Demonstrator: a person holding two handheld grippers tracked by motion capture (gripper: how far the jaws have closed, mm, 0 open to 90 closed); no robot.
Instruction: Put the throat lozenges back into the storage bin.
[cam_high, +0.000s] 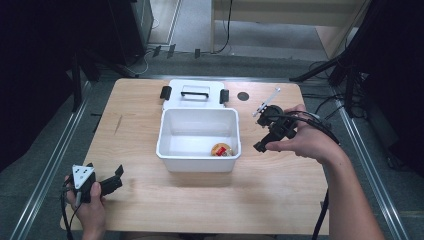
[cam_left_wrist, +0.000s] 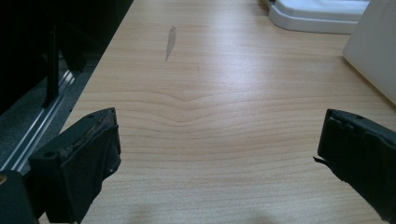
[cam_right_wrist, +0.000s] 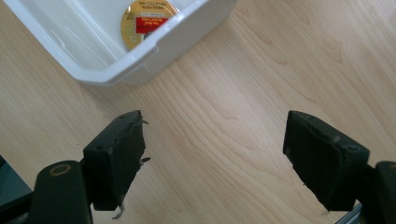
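round gold-lidded item (cam_high: 221, 149) inside white bin (cam_high: 167, 135) on table (cam_high: 280, 190)

Three cameras, one table

The high view looks forward and down over the whole wooden table (cam_high: 150, 150). Each gripper view sits low and close, looking along its jaws across the tabletop; all three catch the white bin (cam_high: 197, 160) (cam_left_wrist: 373, 51) (cam_right_wrist: 112, 70).

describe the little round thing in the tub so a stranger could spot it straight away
Start at the white tub in the middle of the wooden table, just in front of its white lid. In the tub's near right corner lies a small round disc. Its gold face with a red label is the only colour inside the tub.
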